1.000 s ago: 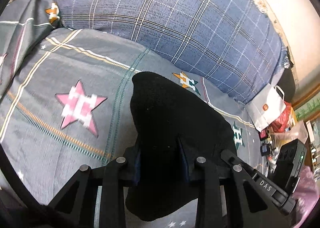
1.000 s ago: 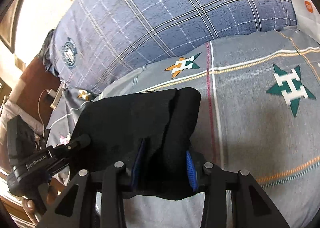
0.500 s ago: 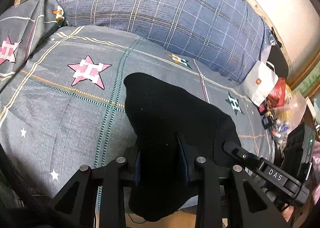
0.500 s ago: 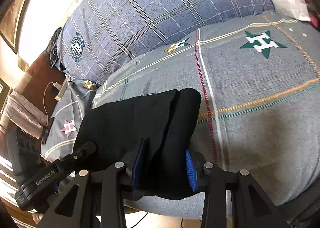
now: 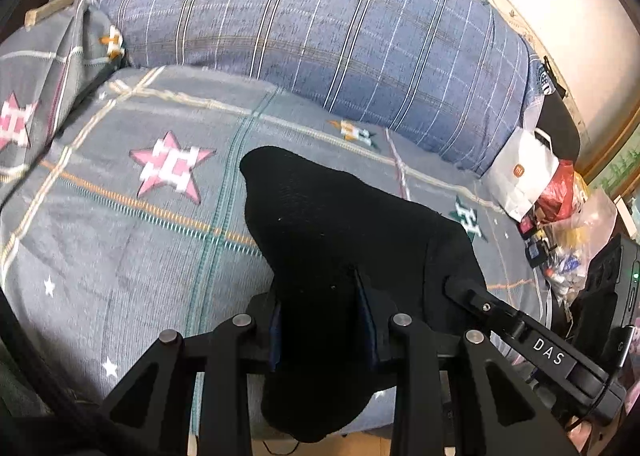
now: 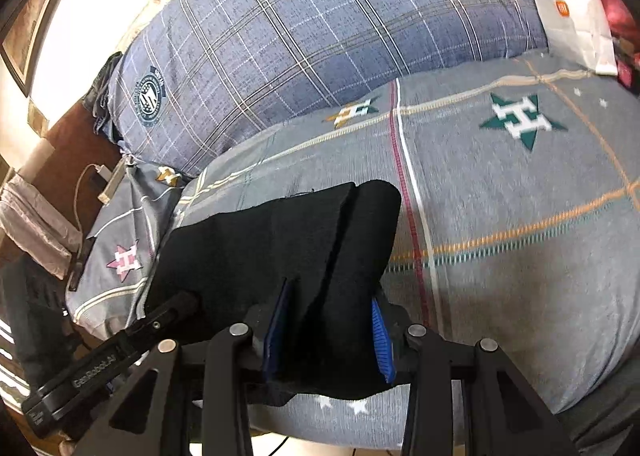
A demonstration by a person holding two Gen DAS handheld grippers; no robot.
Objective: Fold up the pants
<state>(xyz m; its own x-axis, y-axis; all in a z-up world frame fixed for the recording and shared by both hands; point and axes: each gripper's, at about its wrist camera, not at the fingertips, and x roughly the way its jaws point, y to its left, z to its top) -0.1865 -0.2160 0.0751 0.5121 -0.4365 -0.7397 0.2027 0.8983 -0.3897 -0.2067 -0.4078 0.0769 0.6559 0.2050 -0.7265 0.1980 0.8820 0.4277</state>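
Left wrist view: the left gripper [image 5: 324, 320] has its jaws clamped on a thick bunch of the black pants [image 5: 328, 240], which rise between them and drape forward over the bed [image 5: 120, 256]. From the right wrist view, the right gripper [image 6: 326, 332] is clamped the same way on the other end of the pants [image 6: 280, 248], blue pads pressed into the cloth on both sides, with a fold line running up the fabric. Each gripper shows at the edge of the other's view, so the two stand close together with the pants stretched short between them.

Compared with a second ago, both views now take in more of the bed and its near edge, and the star-patterned sheet is blurred with motion. The pants look lifted and carried back toward the near edge, still held at both ends; the grip itself has not changed. I judge this a carrying or repositioning stage within the fold: the cloth is doubled but not yet laid down flat.

Beyond lies a blue plaid pillow [image 5: 320, 36] along the wall, and at the far right a white bag [image 5: 524, 176] with a red bag [image 5: 560, 192] beside it. What remains, I think, is to lower the pants onto the sheet and let go evenly, so the doubled layers do not slide apart.
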